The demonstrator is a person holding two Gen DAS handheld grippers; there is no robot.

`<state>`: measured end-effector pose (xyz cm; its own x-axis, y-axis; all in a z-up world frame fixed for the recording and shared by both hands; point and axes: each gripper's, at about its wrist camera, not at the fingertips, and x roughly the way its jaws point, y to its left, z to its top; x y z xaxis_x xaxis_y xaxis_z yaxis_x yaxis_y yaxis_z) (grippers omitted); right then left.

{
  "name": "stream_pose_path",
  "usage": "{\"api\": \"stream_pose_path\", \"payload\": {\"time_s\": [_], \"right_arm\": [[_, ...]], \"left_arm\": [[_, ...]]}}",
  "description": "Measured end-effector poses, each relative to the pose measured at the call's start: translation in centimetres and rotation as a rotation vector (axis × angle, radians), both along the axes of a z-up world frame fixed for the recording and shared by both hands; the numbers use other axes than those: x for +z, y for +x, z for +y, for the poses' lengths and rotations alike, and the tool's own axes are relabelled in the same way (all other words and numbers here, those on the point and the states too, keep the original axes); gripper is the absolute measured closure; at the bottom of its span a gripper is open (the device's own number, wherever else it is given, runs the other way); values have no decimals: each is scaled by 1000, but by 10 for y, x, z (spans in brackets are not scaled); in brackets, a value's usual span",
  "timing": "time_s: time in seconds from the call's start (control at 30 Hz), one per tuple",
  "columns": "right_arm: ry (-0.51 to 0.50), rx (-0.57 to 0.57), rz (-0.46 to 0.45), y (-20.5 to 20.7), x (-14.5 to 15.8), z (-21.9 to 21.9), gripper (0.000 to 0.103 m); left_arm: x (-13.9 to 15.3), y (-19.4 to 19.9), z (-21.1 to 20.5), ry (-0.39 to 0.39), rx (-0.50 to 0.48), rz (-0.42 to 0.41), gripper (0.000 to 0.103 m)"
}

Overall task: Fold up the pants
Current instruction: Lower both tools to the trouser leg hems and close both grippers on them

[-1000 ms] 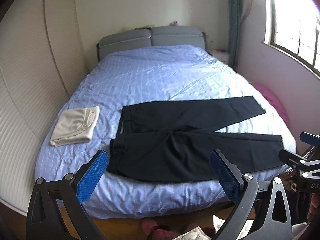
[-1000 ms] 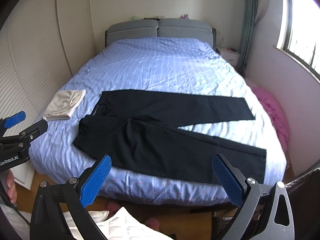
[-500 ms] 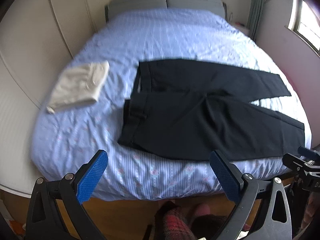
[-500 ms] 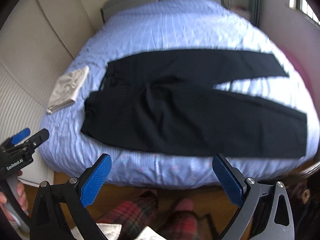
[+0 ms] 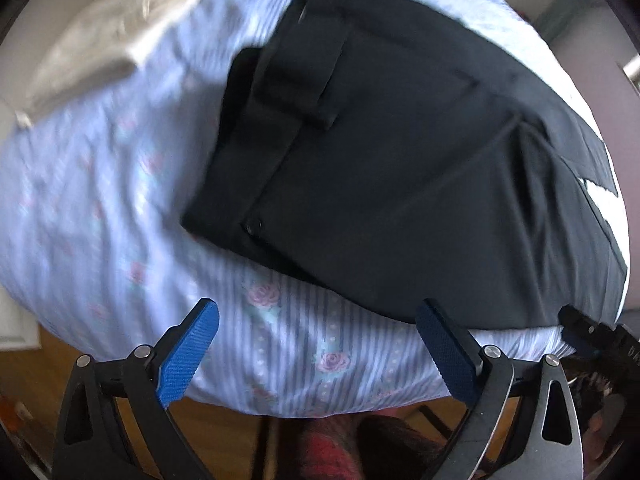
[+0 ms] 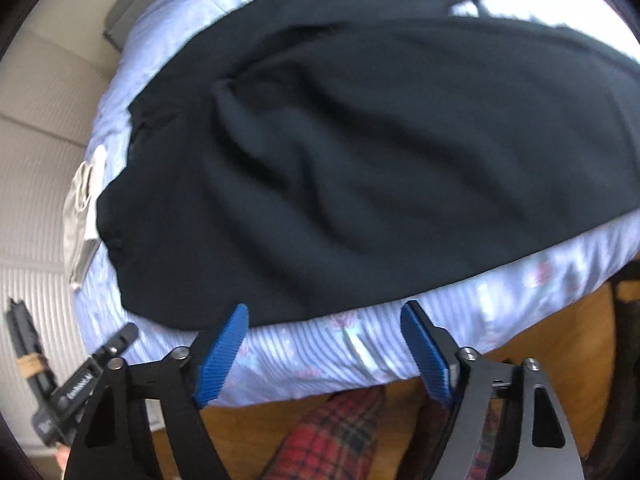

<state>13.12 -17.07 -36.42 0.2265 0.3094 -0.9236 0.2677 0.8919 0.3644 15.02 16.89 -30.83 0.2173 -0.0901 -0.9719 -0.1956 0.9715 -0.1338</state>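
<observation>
Black pants (image 5: pixel 400 152) lie spread flat on the blue striped bed (image 5: pixel 100 184), waistband toward the left, legs running off to the right. My left gripper (image 5: pixel 316 340) hangs open just off the bed's near edge, below the waistband corner, with only sheet between its blue pads. In the right wrist view the pants (image 6: pixel 360 160) fill most of the picture. My right gripper (image 6: pixel 324 344) hovers over the bed's near edge under the near leg's hem side; its jaws are closing, and nothing is between them.
A folded beige garment (image 5: pixel 112 36) lies on the bed left of the pants, also seen edge-on as the beige garment (image 6: pixel 82 216). Wooden floor (image 6: pixel 540 332) and a person's plaid trouser legs (image 6: pixel 332 432) are below the bed edge. White ribbed wardrobe doors (image 6: pixel 36 184) stand left.
Both grippers have dropped toward the bed's near edge and tilted steeply down, so the pants now loom large. The right gripper's jaws have narrowed.
</observation>
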Motion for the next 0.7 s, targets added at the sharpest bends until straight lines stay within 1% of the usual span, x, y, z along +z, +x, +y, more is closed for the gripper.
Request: {"api": "stream_pose_path", "payload": {"time_s": [0.1,0.23,0.33,0.4,0.47,0.5,0.53,0.57,0.6,0.63,0.67,0.7], "right_arm": [[36,-47,27,4,-16,-1,29],[72,-101,47,5,-32,-4,29],[89,-121,73,2,-40,-8,31],[118,-158,83,-3,-41,-12,31],[131,-178,85,-6,-44,-16,31],[129,-183,84,-6,-46,-18,31],[126,-189,83,-4,-48,-20,31],[131,-206,81,-1,-49,-22,31],[137,-226,77,1,-49,-25,31],[142,-248,73,3,-50,-28,31],[139,-271,75,4,-49,-32,32],[130,-285,71,5,-46,-34,38]], "left_arm": [[-24,9,11,-77,53,53,4],[-40,20,18,-122,85,77,5],[-46,27,21,-165,103,84,7],[-45,31,25,-206,136,87,8],[-42,36,24,-208,131,86,12],[-39,38,21,-196,114,83,17],[-39,39,19,-192,99,77,27],[-37,42,18,-192,87,75,31],[-34,43,16,-185,78,77,41],[-37,46,18,-188,73,71,56],[-34,47,18,-180,71,71,62],[-29,51,19,-170,66,70,72]]}}
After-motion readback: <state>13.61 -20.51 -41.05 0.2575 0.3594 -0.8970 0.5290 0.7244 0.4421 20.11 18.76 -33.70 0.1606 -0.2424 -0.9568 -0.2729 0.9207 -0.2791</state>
